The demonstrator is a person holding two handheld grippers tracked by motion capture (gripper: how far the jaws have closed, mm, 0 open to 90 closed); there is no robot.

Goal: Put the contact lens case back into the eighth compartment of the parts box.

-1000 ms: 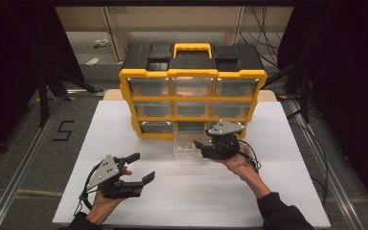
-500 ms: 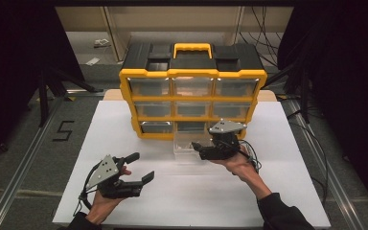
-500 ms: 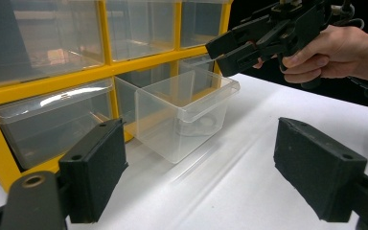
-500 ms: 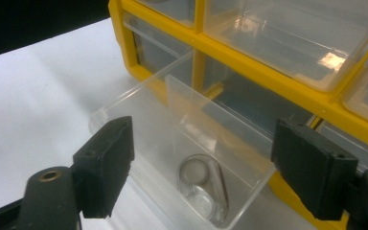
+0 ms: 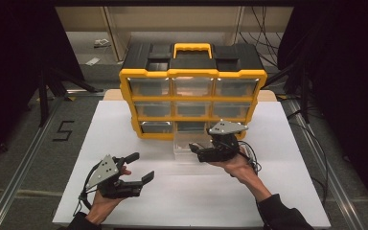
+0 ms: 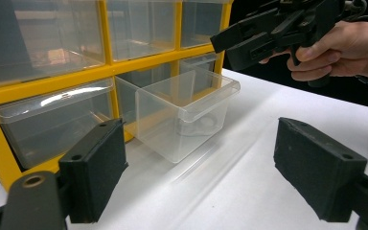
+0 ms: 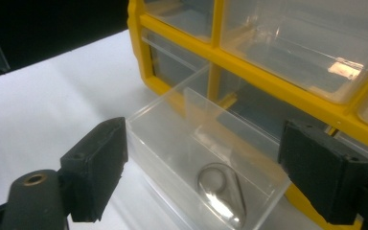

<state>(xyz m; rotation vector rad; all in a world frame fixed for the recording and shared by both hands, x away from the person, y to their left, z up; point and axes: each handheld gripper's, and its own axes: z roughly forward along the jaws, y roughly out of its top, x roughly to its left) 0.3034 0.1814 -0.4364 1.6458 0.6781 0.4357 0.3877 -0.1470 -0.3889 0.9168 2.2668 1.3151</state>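
Observation:
A clear plastic drawer [image 5: 184, 149] stands on the white table, right in front of the bottom row of the yellow and black organizer [image 5: 191, 76]. In the drawer [image 7: 172, 139] lies a clear teardrop-shaped piece [image 7: 223, 194]. My right gripper [image 5: 195, 150] hovers over the drawer's right end. Its jaws have just been opening and now stand wide apart [image 7: 201, 167], pressing on nothing. My left gripper [image 5: 141, 166] rests open at the front left, pointed at the drawer [image 6: 182, 115], with nothing between its pads [image 6: 206, 177].
The organizer [image 6: 48, 81] holds three rows of clear drawers, and its bottom middle slot looks dark. The white table [image 5: 287, 191] has free room at the front and on both sides. Cables trail from the right gripper. Dark floor surrounds the table.

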